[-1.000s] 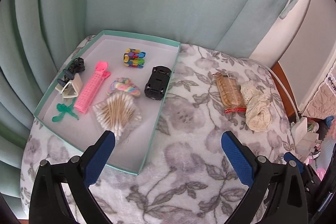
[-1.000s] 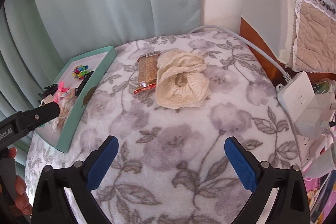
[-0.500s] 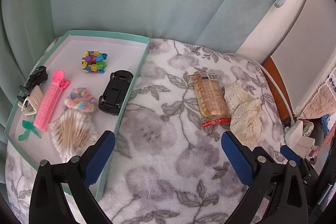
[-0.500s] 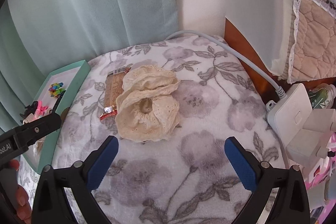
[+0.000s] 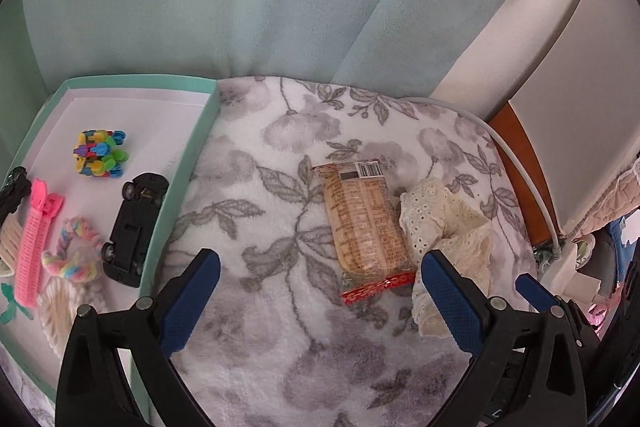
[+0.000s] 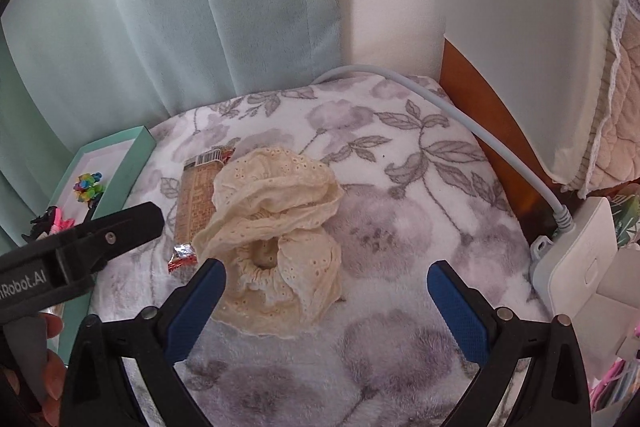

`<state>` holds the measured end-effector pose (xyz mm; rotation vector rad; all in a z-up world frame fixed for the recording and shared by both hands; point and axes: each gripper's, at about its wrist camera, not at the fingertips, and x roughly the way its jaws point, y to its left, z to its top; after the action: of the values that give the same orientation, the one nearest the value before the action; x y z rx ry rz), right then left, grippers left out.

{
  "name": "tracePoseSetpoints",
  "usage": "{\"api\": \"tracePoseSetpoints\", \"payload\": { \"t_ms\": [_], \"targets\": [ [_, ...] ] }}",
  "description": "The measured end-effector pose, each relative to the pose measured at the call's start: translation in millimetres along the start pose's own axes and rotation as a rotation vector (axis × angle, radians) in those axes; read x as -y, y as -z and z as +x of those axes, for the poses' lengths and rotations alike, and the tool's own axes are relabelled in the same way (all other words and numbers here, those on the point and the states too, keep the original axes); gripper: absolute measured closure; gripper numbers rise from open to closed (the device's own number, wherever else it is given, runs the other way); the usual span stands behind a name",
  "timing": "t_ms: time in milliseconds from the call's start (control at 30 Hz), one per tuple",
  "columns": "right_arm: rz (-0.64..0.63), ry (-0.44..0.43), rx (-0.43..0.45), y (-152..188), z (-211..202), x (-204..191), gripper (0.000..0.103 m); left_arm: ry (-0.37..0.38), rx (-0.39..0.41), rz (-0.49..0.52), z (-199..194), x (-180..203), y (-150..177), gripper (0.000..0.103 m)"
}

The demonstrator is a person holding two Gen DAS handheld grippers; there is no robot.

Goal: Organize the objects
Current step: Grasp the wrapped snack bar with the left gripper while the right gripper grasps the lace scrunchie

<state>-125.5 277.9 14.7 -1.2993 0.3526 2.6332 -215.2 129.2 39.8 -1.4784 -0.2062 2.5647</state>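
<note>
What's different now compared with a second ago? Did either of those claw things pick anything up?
Nothing was picked up. Both swung to the right and closer in: the left gripper, which faced the tray, now faces the snack packet; the right gripper closed in on the cream lace scrunchie. Both remain open and empty. Packet, scrunchie and the tray's contents lie where they were.

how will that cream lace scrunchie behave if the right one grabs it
The cream lace scrunchie looks soft and floppy, so it would likely squash flat between the fingers. Its loose ruffles may sag or drag. Touching the snack packet, it might nudge it when lifted.
</note>
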Motion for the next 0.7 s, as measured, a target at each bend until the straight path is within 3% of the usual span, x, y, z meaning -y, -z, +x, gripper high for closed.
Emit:
{"api": "tracePoseSetpoints", "payload": {
  "t_ms": [133,267,333,433,467,700],
  "targets": [
    [-0.01,0.001,0.004,-3.3,5.4,-2.2,0.005,0.01,-0.022,0.027,13.4,7.8,-3.1,0.002],
    [-0.01,0.004,-0.004,-4.8,10.4,-3.2,0.019,0.015,-0.047,0.045,24.9,12.4,-4.4,0.004],
    [-0.012,0.007,0.002,-4.7,10.5,-3.6,0.028,0.018,-0.058,0.045,29.6,12.8,-4.8,0.006],
    [-0.013,0.006,0.006,-4.6,10.1,-3.6,0.049,0.02,-0.067,0.043,34.6,12.8,-4.7,0.008],
    [-0.014,0.004,0.005,-4.6,10.1,-3.9,0.057,0.023,-0.071,0.042,35.9,12.8,-4.6,0.013],
    [-0.018,-0.032,-0.001,-3.0,9.8,-6.2,0.082,0.033,-0.089,0.039,41.5,14.7,-3.8,0.019]
  ]
}}
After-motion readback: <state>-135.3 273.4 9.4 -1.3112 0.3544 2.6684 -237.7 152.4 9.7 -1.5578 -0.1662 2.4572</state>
